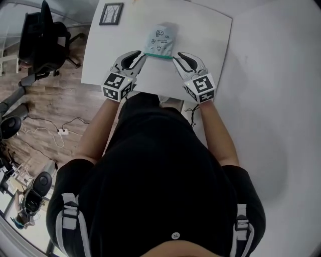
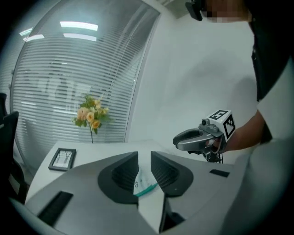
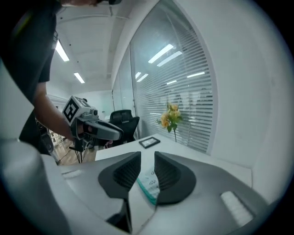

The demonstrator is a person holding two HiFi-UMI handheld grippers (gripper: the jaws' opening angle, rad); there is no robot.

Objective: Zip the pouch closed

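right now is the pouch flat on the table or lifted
Flat, it seems: the pouch lies spread on the white table; the left gripper and right gripper stand open, off it.

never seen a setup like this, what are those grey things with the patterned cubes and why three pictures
There is no robot. A person stands at a white table and holds a tool in each hand: the left gripper and the right gripper, each with two grey jaws. The cubes with square markers are parts of them. The head view comes from a camera on the person's head, looking down. The other two come from cameras riding on each gripper, looking along its jaws. On the table lie a small pouch with a green zip strip along its near edge, and a picture frame; flowers stand further back. Both grippers are near the ends of the strip with jaws apart; the pouch shows through each gap, but neither seems to pinch it.
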